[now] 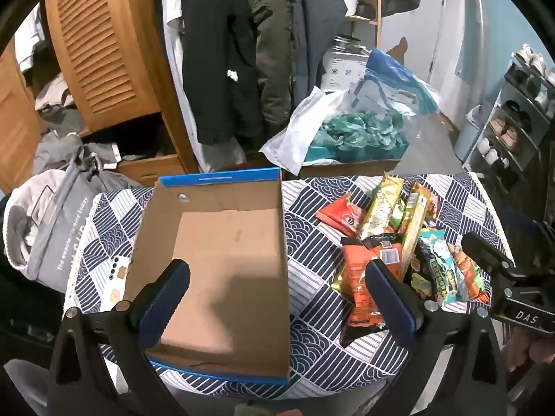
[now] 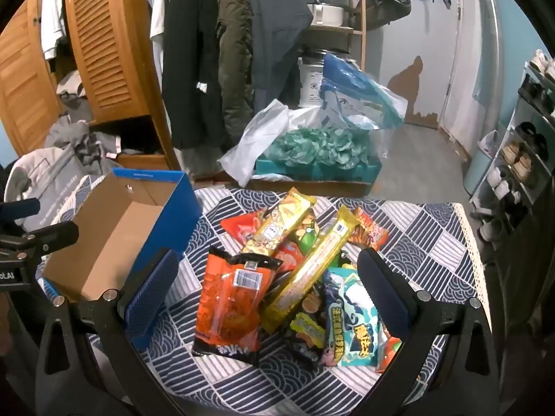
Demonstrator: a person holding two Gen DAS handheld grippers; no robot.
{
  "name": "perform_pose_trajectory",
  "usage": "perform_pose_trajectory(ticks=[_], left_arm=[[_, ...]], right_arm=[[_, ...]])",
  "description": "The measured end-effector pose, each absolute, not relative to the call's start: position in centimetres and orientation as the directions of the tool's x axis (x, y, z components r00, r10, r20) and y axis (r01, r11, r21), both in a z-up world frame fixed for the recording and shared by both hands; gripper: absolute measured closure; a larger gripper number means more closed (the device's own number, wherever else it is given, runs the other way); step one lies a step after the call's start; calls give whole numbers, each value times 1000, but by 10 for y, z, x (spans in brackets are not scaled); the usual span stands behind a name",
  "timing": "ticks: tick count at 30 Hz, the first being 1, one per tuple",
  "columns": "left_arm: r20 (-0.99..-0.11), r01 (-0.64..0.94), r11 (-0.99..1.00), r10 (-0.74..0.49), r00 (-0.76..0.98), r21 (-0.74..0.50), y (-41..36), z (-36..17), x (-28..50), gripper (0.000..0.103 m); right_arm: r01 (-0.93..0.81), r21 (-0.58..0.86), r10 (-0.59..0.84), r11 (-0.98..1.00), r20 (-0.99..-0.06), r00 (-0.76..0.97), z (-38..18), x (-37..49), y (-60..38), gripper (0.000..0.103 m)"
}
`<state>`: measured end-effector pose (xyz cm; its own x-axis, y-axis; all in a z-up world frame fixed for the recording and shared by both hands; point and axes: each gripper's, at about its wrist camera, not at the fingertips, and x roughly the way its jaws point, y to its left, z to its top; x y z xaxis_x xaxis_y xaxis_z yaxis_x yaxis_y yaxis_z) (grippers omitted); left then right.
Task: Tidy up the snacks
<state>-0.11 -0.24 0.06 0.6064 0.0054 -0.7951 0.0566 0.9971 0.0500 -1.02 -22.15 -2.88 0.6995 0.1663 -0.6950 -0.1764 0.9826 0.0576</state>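
While both hand-held grippers (image 1: 277, 298) (image 2: 267, 284) gape released, snacks (image 2: 295, 270) litter the patterned tablecloth (image 2: 426, 242) beside hanging coats (image 2: 215, 52).

Both wrist cameras look steeply down along their own fingers at the patterned tablecloth (image 1: 312, 239) from close above. The left view sits over the open shoe box (image 1: 222, 242), the right over the snack pile (image 2: 295, 277) — each catches both, plus the wardrobe (image 2: 104, 45) behind.
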Motion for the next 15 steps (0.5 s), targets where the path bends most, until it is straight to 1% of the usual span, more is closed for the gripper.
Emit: perform_pose_trajectory(ticks=[15], left_arm=[[-792,52,998,-1,610,39,-2,1,-2,1]], right_arm=[[-178,59,169,982,-695,699,-30,-10,-223,2]])
